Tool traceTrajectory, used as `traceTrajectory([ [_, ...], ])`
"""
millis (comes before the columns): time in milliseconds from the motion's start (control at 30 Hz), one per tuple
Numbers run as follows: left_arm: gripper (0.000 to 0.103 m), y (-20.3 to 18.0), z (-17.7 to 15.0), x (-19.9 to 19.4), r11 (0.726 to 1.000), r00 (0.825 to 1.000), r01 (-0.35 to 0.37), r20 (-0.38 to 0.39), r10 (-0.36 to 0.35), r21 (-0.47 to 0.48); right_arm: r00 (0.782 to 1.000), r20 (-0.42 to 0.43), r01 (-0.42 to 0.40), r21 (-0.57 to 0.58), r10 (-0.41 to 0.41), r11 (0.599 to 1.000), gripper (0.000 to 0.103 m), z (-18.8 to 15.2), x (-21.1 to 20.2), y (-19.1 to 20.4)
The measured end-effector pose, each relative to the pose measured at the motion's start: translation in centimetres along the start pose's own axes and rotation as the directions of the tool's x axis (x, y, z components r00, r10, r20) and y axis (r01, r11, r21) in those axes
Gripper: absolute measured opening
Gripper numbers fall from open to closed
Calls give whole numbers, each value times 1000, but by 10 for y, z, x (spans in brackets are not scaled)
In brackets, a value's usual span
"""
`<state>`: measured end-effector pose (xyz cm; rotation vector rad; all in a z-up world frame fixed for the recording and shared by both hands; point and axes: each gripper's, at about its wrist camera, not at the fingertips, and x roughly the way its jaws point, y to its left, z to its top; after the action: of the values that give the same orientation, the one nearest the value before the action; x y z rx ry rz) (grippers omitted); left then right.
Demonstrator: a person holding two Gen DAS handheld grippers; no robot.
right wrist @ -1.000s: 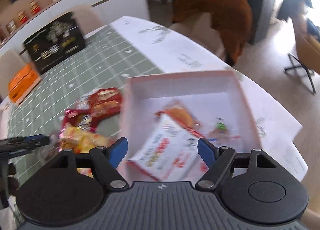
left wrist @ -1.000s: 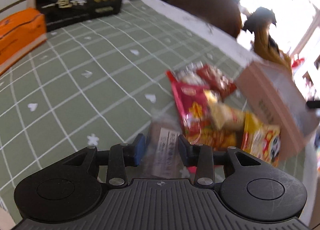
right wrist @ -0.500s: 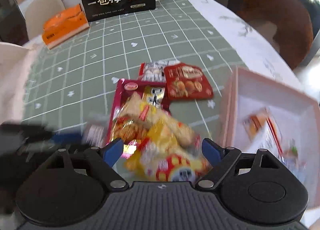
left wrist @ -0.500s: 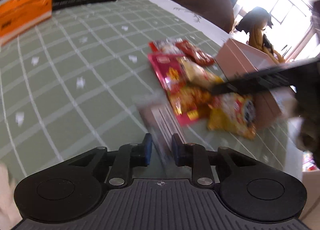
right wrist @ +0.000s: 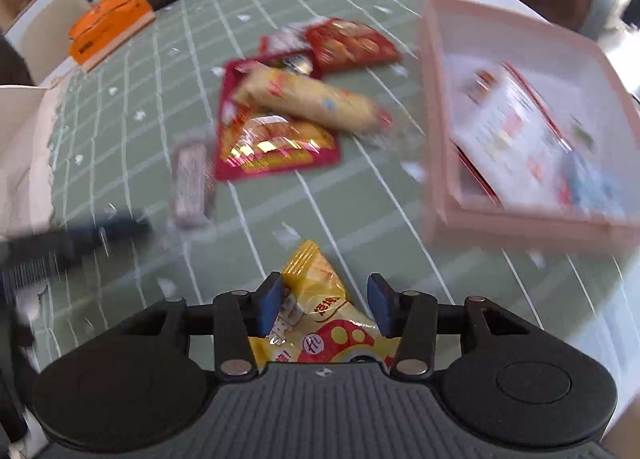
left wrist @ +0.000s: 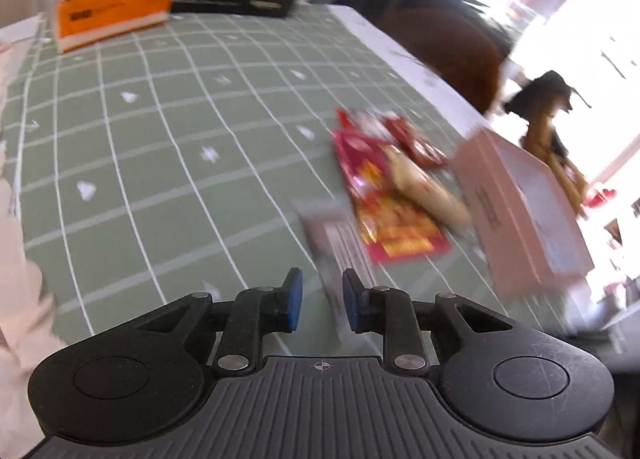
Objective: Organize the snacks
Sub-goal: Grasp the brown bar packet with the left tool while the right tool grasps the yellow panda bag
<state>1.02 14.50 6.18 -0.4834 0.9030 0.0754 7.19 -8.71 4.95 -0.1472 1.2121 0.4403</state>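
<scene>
1. Right gripper (right wrist: 323, 305) has its blue pads on either side of a yellow snack packet (right wrist: 316, 309). The left pad touches the wrapper; a gap shows at the right pad, so I cannot tell if the grip is firm.
2. Left gripper (left wrist: 320, 301) stands with its jaws narrowly apart. A blurred grey-brown packet (left wrist: 334, 237) runs between the pads, nearer the right one, with no squeeze visible; I judge it loose.
3. Handling: the yellow packet looks light, soft and air-filled, with slick film. It will likely crumple and slide under pressure, and the contents may crush. The flat crimped end seam is the better place to take hold.
4. In the right wrist view the pink box (right wrist: 442, 163) lies far right of the right gripper, near it, with flat packets already inside.
5. Loose snacks sit on the green checked tablecloth (right wrist: 280, 199) to the far left of the box: a red foil packet (right wrist: 276, 151) with a long pale packet (right wrist: 308, 101) lying across it, and another red packet (right wrist: 350, 44) beyond.
6. That grey-brown packet looks thin, flat and limp, so it should be pinched across its width.
</scene>
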Motion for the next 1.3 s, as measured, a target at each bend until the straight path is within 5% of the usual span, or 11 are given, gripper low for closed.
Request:
traceTrajectory([
  [167, 28, -31, 17, 33, 994, 996, -69, -48, 73, 79, 999, 49, 2, 71, -5, 997, 72, -19, -18, -18],
  [367, 51, -63, 13, 56, 951, 978, -184, -47, 201, 251, 995, 104, -21, 95, 11, 995, 82, -34, -29, -39],
  [500, 54, -63, 11, 60, 935, 974, -197, -51, 221, 294, 994, 86, -75, 122, 65, 990, 82, -48, -25, -53],
  [833, 31, -57, -52, 8, 962, 993, -38, -100, 67, 270, 993, 110, -59, 181, 40, 982, 82, -69, -31, -66],
  [1033, 30, -62, -97, -20, 965, 992, 38, -127, -5, 258, 969, 184, 107, 290, -165, 951, 82, -60, -27, -88],
  [1300, 34, -68, -115, -31, 952, 994, 27, -113, 8, 304, 976, 137, 136, 228, -170, 964, 83, -82, -15, -71],
])
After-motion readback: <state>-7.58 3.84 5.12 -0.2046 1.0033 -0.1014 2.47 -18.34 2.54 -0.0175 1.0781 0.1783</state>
